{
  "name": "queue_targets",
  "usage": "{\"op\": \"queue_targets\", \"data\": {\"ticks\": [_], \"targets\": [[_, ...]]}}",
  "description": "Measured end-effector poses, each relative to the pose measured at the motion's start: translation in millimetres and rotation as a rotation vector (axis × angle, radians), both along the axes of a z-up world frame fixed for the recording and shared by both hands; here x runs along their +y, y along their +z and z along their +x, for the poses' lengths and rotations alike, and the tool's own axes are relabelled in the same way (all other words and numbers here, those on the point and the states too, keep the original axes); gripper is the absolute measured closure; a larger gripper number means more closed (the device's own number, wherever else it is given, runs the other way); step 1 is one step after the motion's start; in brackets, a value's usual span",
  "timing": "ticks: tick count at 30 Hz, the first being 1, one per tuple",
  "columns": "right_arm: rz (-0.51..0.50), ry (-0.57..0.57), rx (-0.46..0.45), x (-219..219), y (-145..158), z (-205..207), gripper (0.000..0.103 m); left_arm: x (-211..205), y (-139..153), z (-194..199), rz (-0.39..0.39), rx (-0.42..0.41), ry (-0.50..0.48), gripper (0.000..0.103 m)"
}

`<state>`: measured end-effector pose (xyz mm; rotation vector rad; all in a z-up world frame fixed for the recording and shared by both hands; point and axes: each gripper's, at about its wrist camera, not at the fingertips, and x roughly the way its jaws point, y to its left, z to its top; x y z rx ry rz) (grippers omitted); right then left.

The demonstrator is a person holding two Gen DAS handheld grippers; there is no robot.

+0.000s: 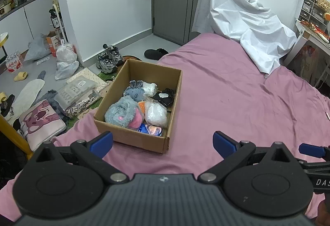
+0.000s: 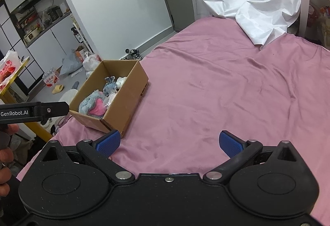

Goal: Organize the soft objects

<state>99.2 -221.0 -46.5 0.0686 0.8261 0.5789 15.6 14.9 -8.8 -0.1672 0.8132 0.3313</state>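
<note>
A brown cardboard box (image 1: pixel 142 106) sits at the left edge of the bed with the pink sheet (image 1: pixel 226 92). Soft toys lie inside it, a big fluffy blue and pink toy (image 1: pixel 123 112) at the front. The left gripper (image 1: pixel 163 141) and the right gripper (image 2: pixel 169 143) both hang wide open above the sheet, holding nothing.

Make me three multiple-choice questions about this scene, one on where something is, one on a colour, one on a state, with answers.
1. Where does the cardboard box sit?
A. on the floor
B. on the bed
C. on the desk

2. What colour is the bedsheet?
A. pink
B. green
C. white

3. How is the right gripper?
A. shut on a toy
B. shut, empty
C. open, empty

Answers: 1 B, the box rests on the sheet near the bed's edge. 2 A, the sheet is pink throughout. 3 C, its blue pads stand wide apart with only sheet between.
</note>
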Motion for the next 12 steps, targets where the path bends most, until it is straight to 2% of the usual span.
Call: {"op": "queue_targets", "data": {"ticks": [12], "targets": [[-0.001,0.000,0.001,-0.1,-0.2,0.0,0.000,-5.7,1.8,4.1,0.007,0.003,-0.008,0.001]]}}
